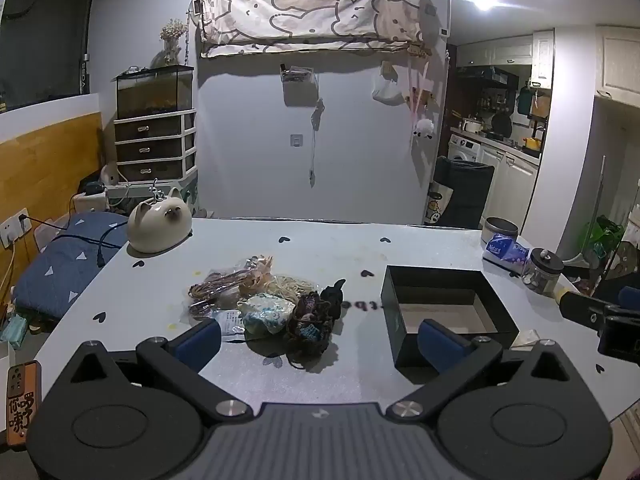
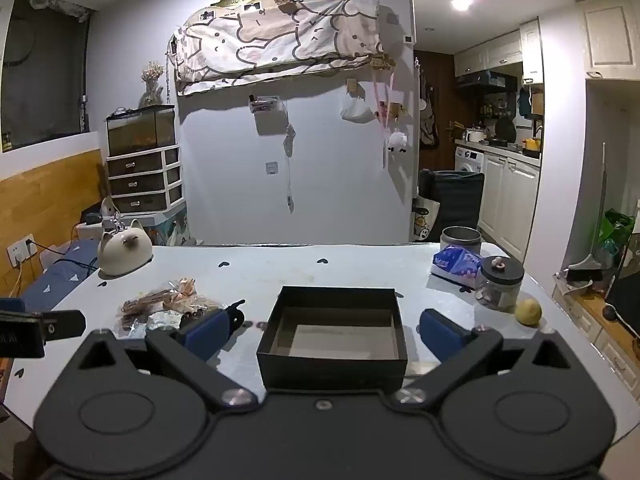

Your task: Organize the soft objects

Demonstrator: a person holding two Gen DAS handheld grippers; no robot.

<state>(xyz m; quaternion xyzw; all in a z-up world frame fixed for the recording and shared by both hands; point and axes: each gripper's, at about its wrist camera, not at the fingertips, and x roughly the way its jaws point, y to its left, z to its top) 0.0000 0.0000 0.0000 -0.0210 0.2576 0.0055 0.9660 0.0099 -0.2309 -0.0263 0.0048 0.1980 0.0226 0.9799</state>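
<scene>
Plainly, nothing is in hand yet: the left tool (image 1: 320,336) stands with its jaws as wide as they go and empty, and so does the right tool (image 2: 322,330), which frames the black box (image 2: 332,336) set at the centre of its view. The soft objects lie in a loose heap (image 1: 272,300) on the surface (image 1: 320,240), just ahead of the left tool and at about nine o'clock from the box, near it but not touching. The heap looks light and limp: a pale crumpled cloth piece (image 1: 266,312), a dark knitted bundle (image 1: 314,318), and thin cords in a clear wrapper (image 1: 224,288) at its far left. Such things will likely sag and trail when lifted, and the wrapper may slip between the pads. The knitted bundle lies nearest the box and seems the easiest first pick; pinching it across its bunched middle should gather enough bulk to hold. Loose strands could snag neighbouring pieces, so each wants lifting straight up.
</scene>
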